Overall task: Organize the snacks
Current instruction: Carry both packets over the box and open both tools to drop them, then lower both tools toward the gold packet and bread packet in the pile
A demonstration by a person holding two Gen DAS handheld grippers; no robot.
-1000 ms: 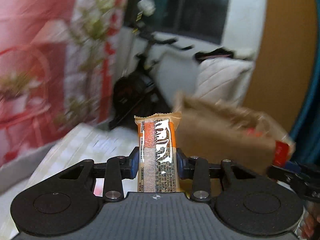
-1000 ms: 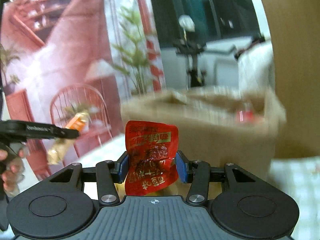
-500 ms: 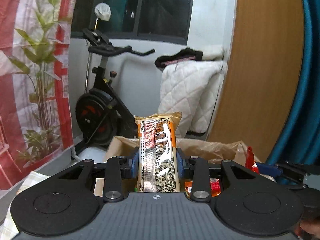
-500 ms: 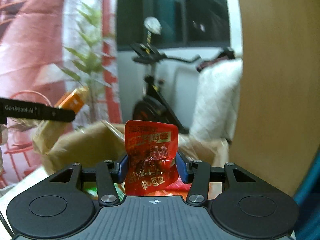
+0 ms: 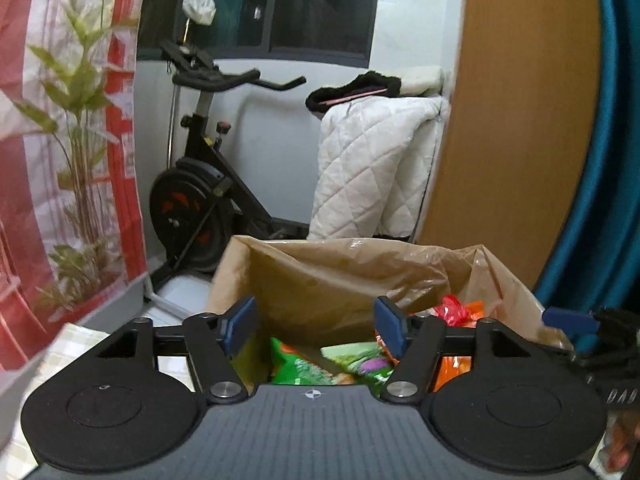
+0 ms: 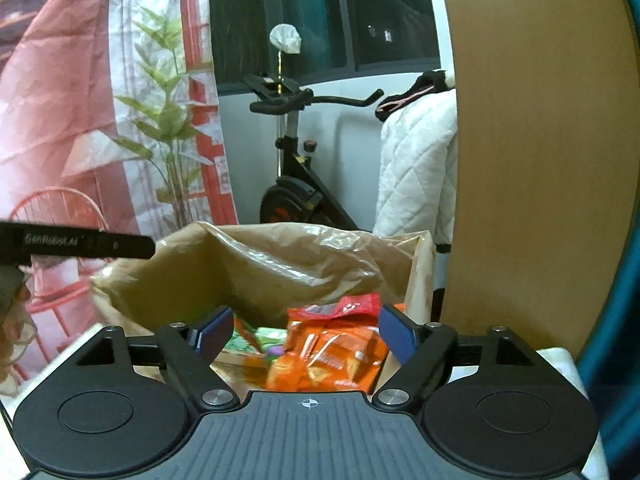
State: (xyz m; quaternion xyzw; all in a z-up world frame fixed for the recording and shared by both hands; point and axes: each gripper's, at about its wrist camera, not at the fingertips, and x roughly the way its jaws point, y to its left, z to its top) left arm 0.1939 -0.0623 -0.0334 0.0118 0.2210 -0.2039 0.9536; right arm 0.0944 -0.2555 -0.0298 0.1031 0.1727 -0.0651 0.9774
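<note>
Above the mouth of the brown bag [image 5: 340,276], the left gripper [image 5: 316,326] has its blue fingers [image 5: 240,322] spread wide and holds nothing. Beside it, the right gripper [image 6: 306,328] is also spread and has nothing between its fingers [image 6: 394,332]. Inside the bag lie the snacks: green packets [image 5: 304,366] on the left side, orange packets [image 6: 324,356] on the right side, and a red packet [image 6: 352,306] on top of the orange ones. Behind the bag stand an exercise bike [image 5: 200,184], a white quilt [image 5: 372,168] and a wooden panel [image 6: 536,140].
</note>
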